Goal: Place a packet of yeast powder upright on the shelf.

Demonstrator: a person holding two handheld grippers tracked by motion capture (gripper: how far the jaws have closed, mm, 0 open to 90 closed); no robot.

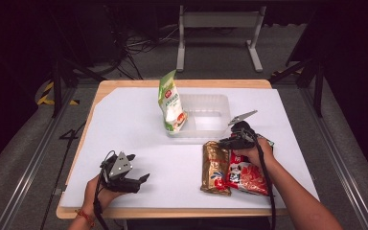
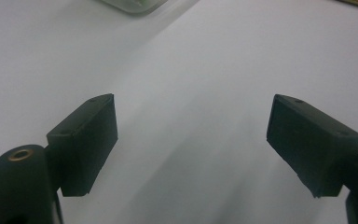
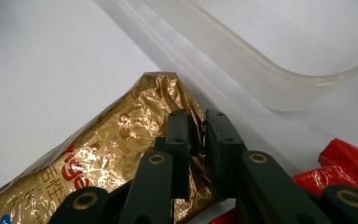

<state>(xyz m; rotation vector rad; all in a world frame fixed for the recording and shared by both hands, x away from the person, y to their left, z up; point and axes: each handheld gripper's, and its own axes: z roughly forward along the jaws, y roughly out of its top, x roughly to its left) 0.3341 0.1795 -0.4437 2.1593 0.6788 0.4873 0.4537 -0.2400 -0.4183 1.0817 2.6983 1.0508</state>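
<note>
Fingers (image 3: 216, 140) of the right gripper (image 3: 196, 154) are pinched tight on the crinkled upper edge of the gold snack packet (image 3: 121, 154), and that thin sealed rim is probably the only part flat enough to bite on. Lying flat on the white tabletop (image 1: 139, 124), the packet runs back from the fingers toward the person, with a red snack packet (image 1: 249, 178) touching it on one side, partly under the right hand (image 1: 251, 154). Just beyond the fingers sits the clear plastic tray (image 1: 211, 103), likely the destination, so the grip looks set up for a short lift forward. A green-and-white pouch (image 1: 171, 103) already leans upright against the tray's far-left wall. Off to the other side, well apart, the left gripper (image 2: 191, 140) has its fingers spread wide over bare tabletop, holding nothing. How much foil sits between the right fingers is hard to make out, since the linkage covers it, and the gold packet's print is cut off at the frame edge.
</note>
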